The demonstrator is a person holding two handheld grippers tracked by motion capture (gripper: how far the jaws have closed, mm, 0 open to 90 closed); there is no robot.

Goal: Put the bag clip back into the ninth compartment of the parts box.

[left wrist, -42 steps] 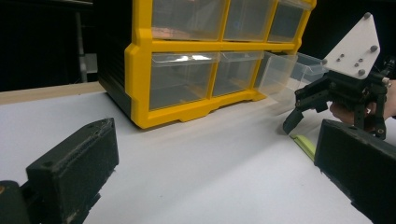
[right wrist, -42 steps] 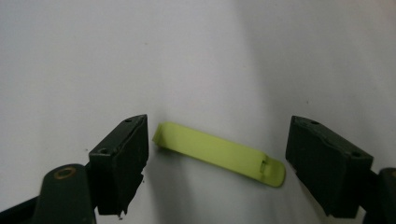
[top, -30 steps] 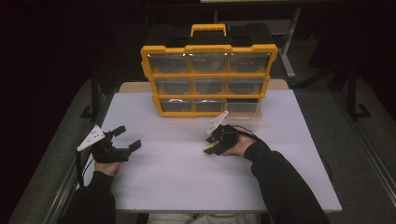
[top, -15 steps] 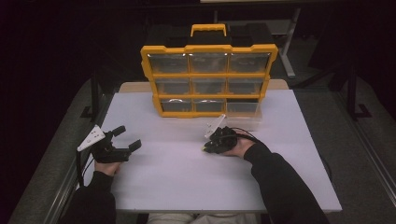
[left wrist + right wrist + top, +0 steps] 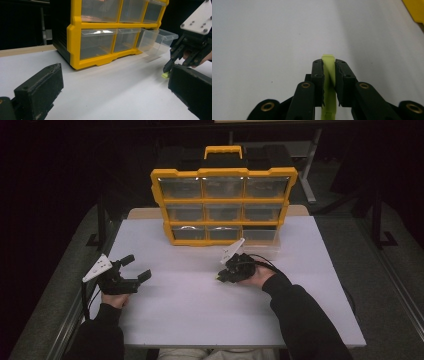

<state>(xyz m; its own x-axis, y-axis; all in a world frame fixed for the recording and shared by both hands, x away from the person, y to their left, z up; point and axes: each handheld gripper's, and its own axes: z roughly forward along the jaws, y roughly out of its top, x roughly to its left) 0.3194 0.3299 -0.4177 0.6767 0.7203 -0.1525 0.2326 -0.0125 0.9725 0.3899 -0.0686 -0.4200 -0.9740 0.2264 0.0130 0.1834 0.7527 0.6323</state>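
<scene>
Right gripper view: the right tongs (image 5: 328, 65) had just closed on a yellow-green strip (image 5: 329, 75), pinched between their pads.
Left tongs (image 5: 134, 268): open, empty.
Counter (image 5: 190, 320): white, beneath the strip.

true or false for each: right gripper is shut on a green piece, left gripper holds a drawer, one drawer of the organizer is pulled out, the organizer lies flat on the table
1. The right gripper is shut on a green piece. True.
2. The left gripper holds a drawer. False: its jaws stand open with nothing between them.
3. One drawer of the organizer is pulled out. True: the bottom right one.
4. The organizer lies flat on the table. False: it stands upright, handle on top.
</scene>
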